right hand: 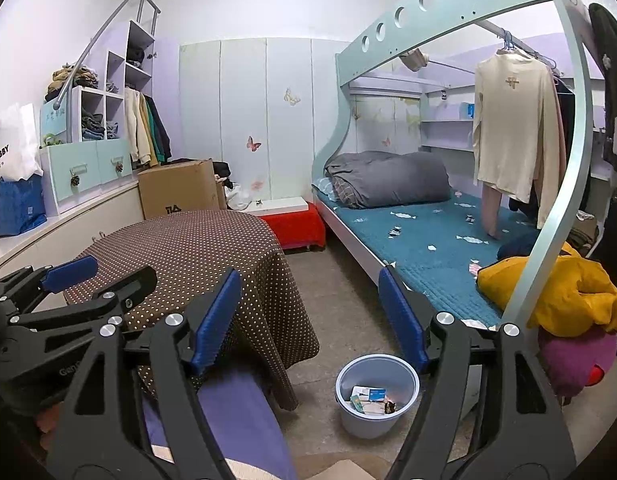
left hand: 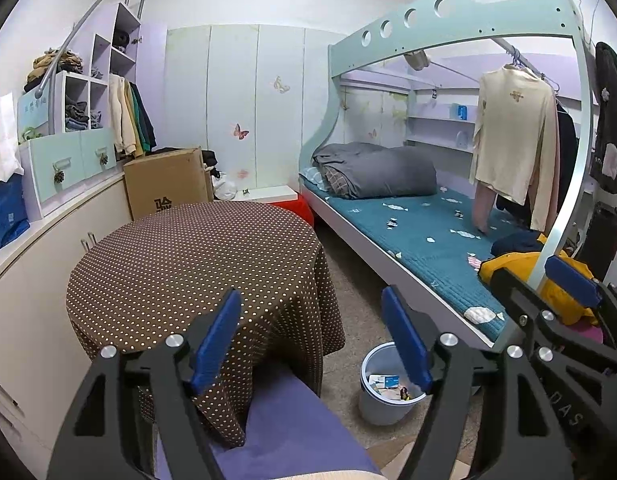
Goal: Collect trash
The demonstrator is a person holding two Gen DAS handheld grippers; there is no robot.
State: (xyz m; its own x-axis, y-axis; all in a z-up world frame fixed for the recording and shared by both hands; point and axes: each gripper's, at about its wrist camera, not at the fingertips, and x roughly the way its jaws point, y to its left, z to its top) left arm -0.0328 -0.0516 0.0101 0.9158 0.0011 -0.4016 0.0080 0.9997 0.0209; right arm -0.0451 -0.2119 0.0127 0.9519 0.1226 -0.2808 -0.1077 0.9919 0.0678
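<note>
Your trash bin (right hand: 376, 396) sits on the floor, below your right gripper's (right hand: 310, 316) spread fingers.

It holds small cartons and scraps. Your left gripper (left hand: 310, 336) is spread too, gripping nothing, its left finger over the polka-dot tablecloth (left hand: 196, 252); the bed (left hand: 424, 240) lies beyond the right fingers.

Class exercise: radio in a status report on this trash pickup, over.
Left gripper open, empty. Right gripper open, empty. Trash bin on floor by bed, some litter already inside. Tablecloth-covered table close on left.
</note>
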